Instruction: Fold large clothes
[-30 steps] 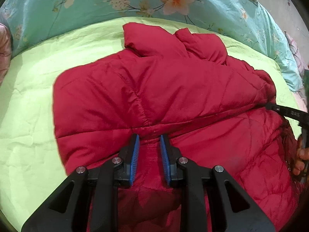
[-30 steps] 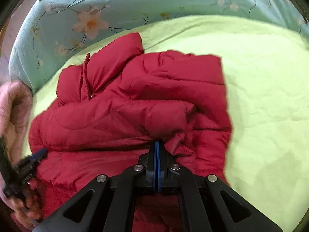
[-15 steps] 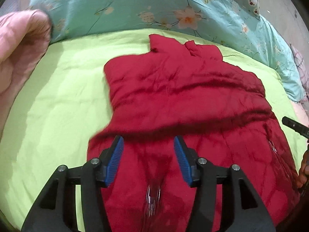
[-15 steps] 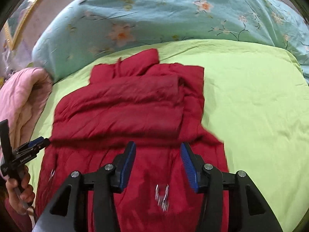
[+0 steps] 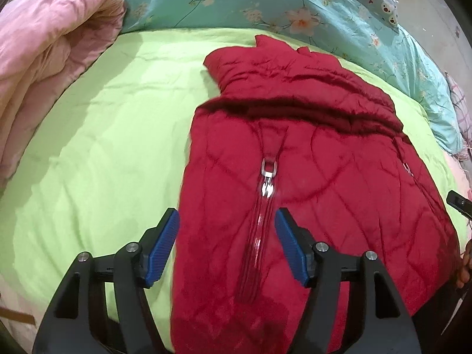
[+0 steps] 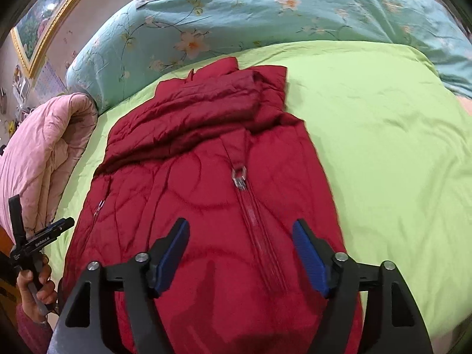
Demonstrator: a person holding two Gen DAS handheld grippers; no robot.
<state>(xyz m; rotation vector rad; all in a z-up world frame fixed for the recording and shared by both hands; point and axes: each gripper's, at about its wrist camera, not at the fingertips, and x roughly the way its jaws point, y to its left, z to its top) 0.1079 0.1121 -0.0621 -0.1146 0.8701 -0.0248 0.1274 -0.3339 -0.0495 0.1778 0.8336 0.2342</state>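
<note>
A red padded jacket (image 5: 309, 159) lies flat on the lime-green bed cover (image 5: 103, 147), its far part folded back over itself, with a pocket zip and metal pull (image 5: 268, 174) showing. My left gripper (image 5: 227, 244) hovers above the jacket's near left part, its jaws opening with nothing between the blue pads (image 5: 163, 247). In the right wrist view the same jacket (image 6: 206, 177) fills the middle. Over its near right part my right gripper (image 6: 240, 253) hangs with jaws opening and empty. At the lower left of that view, the left gripper (image 6: 44, 233) is seen in a hand.
A rolled pink quilt (image 5: 50, 53) lies along the left side of the bed. A teal floral duvet (image 5: 265, 3) runs across the far side. A gold-framed picture (image 6: 44, 23) hangs on the wall. Bare green cover (image 6: 398, 147) extends right of the jacket.
Both grippers let go of the jacket fabric and opened wide. Both drew back toward the near side, so the jacket now lies farther away and flatter.
</note>
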